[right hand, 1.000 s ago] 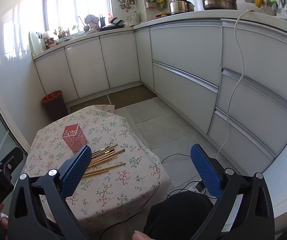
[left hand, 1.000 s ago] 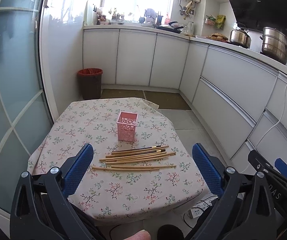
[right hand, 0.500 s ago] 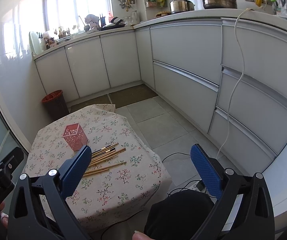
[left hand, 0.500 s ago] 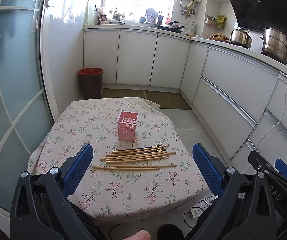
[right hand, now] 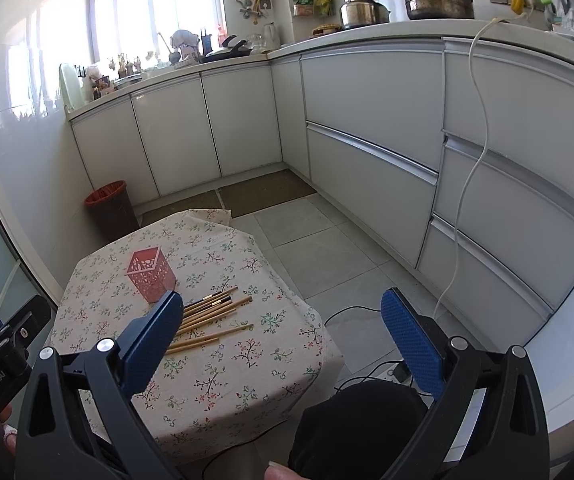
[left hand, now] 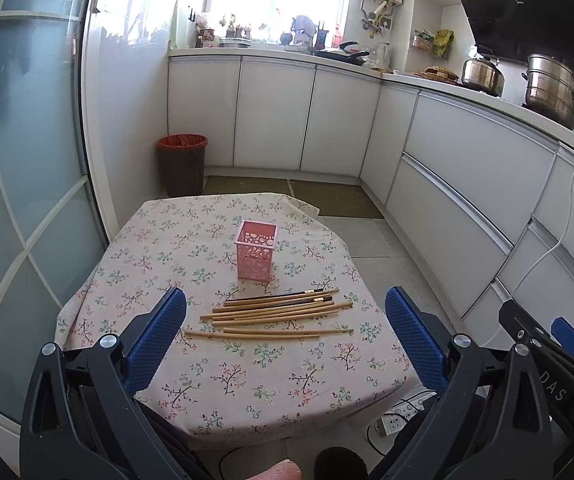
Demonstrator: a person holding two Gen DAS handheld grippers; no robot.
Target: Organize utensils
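Note:
Several wooden chopsticks (left hand: 275, 312) lie side by side on a small table with a floral cloth (left hand: 191, 248), just in front of an upright pink perforated holder (left hand: 255, 250). My left gripper (left hand: 285, 334) is open and empty, held high above the table's near edge. My right gripper (right hand: 283, 336) is open and empty, held to the right of the table over its edge and the floor. In the right wrist view the chopsticks (right hand: 211, 320) and the holder (right hand: 149, 276) sit at lower left, partly behind my left finger.
White kitchen cabinets (left hand: 467, 184) run along the back and right. A dark bin with a red liner (left hand: 183, 164) stands beyond the table. A glass door (left hand: 19, 200) is on the left. A power strip and cables (left hand: 399, 420) lie on the floor by the table.
Both grippers have stayed open and nearly still; the view has drifted only slightly. The chopsticks and holder have not moved.

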